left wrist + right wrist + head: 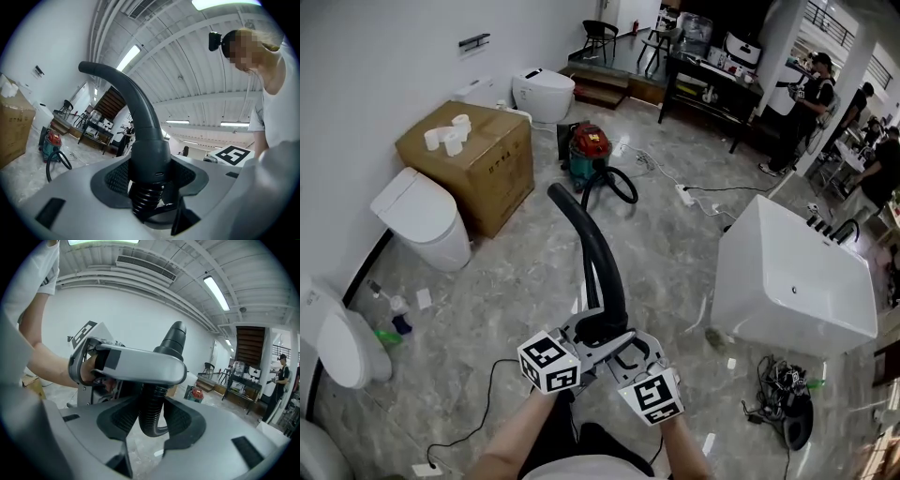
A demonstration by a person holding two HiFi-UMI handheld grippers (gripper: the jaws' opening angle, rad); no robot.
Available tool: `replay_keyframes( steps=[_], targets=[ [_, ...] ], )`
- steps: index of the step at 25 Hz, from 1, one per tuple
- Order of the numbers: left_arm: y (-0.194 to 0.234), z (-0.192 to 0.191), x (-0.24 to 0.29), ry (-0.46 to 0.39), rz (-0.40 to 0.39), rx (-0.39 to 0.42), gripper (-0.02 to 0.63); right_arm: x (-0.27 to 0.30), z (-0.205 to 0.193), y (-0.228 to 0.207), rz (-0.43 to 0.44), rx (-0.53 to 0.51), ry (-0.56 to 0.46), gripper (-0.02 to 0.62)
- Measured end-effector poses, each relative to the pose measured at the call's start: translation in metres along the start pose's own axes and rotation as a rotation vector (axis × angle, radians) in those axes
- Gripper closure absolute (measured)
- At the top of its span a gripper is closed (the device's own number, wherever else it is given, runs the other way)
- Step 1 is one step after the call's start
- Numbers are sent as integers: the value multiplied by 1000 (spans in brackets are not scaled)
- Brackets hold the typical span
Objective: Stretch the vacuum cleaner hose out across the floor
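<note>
1. Left gripper: jaws clamped on the vacuum hose. The pads press its smooth black cuff, just above where the ribbed part starts.
2. Right gripper: jaws closed on the ribbed part of the same hose, just right of the left gripper and touching it.
3. Held hose end is up off the floor, near the person. Its curved rigid tube rises from the grippers and bends toward the far side.
4. A black loop of hose lies on the floor touching the vacuum cleaner. Can't trace the stretch between that loop and the grip.
5. Vacuum cleaner has a red top and teal body, and stands far centre on the marble floor.
6. Cardboard box is far left, with toilet paper rolls on top. A white toilet stands just near-left of it.
7. White bathtub is at right, well apart from the hose.
8. People stand far right.
</note>
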State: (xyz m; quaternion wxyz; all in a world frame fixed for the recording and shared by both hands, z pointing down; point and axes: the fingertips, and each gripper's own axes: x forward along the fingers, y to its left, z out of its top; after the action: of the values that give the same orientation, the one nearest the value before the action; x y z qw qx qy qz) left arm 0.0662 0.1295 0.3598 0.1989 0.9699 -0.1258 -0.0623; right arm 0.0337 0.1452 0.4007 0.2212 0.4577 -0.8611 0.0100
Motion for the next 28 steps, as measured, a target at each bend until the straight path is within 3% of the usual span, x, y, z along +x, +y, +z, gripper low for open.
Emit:
replay_keyframes(
  steps=[11,28],
  targets=[
    [-69,-37,4,2,40,36,368,-67,-31,25,32,-4,1,423],
    [-124,-69,19,37,40,38,367,-124,-59,35,34,14,4,423]
  ],
)
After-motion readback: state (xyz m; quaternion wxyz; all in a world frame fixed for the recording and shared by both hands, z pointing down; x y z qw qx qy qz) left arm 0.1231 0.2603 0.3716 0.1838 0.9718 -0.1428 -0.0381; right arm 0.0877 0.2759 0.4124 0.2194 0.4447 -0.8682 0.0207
